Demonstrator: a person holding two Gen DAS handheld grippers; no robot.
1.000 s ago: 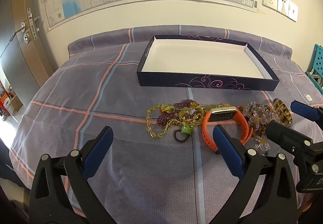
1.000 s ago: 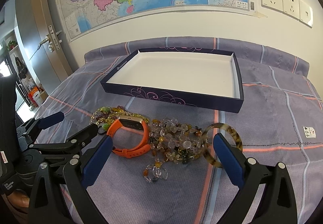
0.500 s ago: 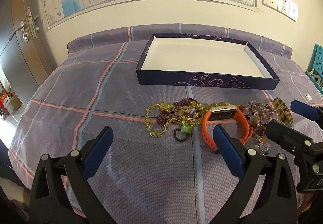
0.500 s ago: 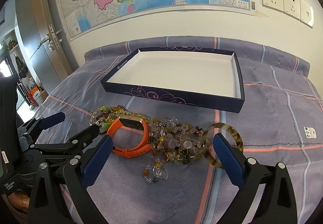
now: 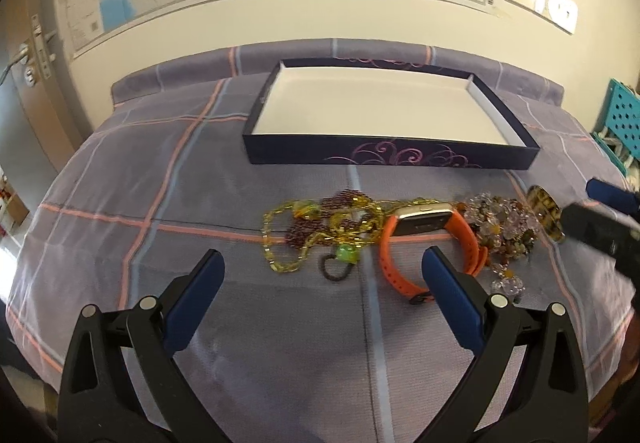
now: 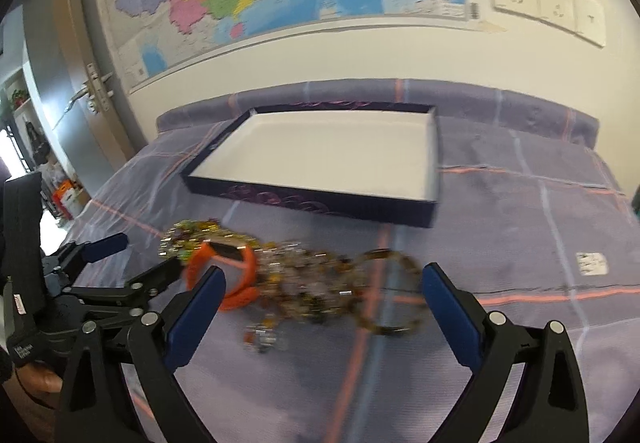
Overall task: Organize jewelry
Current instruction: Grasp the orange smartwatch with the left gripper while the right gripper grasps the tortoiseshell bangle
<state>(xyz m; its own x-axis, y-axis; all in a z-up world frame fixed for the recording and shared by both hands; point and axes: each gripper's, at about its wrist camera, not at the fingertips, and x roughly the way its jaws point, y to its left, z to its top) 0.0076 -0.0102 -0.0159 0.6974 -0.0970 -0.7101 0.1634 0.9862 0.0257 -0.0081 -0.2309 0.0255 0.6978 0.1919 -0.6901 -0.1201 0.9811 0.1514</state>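
The jewelry lay in a row on the purple checked bed cover (image 5: pixel 120 211), in front of the dark box (image 5: pixel 384 157) with the white inside. The yellow bead chain (image 5: pixel 280 239) and the dark red beads (image 5: pixel 304 231) were tangled together, and the orange watch (image 5: pixel 424 235) sat just to their right. Next came the pile of clear and brown beads (image 5: pixel 504 227), then the brown spotted bangle (image 5: pixel 544 205). The left gripper (image 5: pixel 320 283) had its jaws wide apart and held nothing; the yellow chain and the watch lay just past its tips. The right gripper (image 6: pixel 320 291) was also wide open and empty, with the bead pile and the bangle (image 6: pixel 394 291) between and just past its blue pads. Since half a second before, the right gripper had come in lower and closer to the beads, and the box looked farther left in its view. The left gripper had barely moved. The right view was blurry, so the single beads were hard to make out. In the left view, the right gripper's dark finger covered part of the bangle.
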